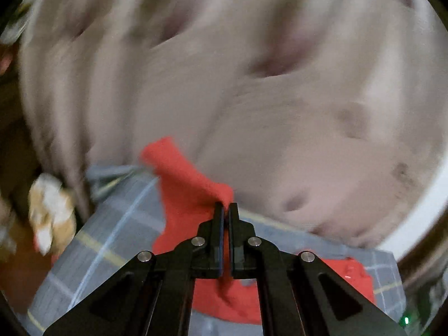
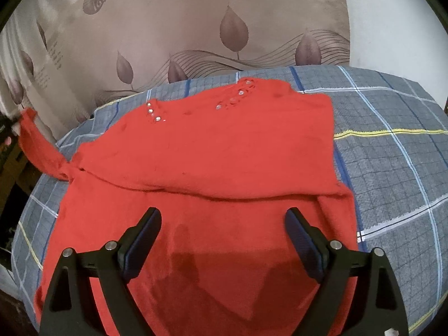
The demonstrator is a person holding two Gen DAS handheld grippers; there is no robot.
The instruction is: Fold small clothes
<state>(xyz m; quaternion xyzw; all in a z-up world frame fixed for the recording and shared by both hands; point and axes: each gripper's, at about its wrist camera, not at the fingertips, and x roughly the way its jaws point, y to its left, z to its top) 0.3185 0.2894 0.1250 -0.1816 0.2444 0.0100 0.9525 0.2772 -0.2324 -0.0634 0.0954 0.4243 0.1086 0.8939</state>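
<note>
Grey checked bedding (image 2: 392, 168), crossed by blue, white and yellow lines, covers the work surface, and behind it hangs a beige curtain (image 2: 182, 22) printed with brown leaves and wavy lines; a plain white wall (image 2: 392, 19) shows at the upper right. On the bedding lies a red knitted top (image 2: 224, 145), spread flat with its neckline toward the curtain. Small shiny studs (image 2: 241, 92) sit in two clusters beside the neckline. One fold line runs across the garment from side to side, roughly at its middle. The right sleeve appears folded in along the garment's edge.

The left sleeve (image 2: 36, 145) is lifted off the bedding and stretches up and away toward the left edge of the right wrist view. In the left wrist view, the left gripper (image 1: 226, 207) has its jaws closed together, and the red fabric is pinched between the tips, the cloth hanging down from them to the bedding below. This view is heavily blurred; the curtain fills its upper part, and a pale brown and white object at the left cannot be identified.

The right gripper (image 2: 224, 224) hovers above the lower half of the top with its jaws spread wide. Nothing lies between its pads, and they do not press on the cloth.
</note>
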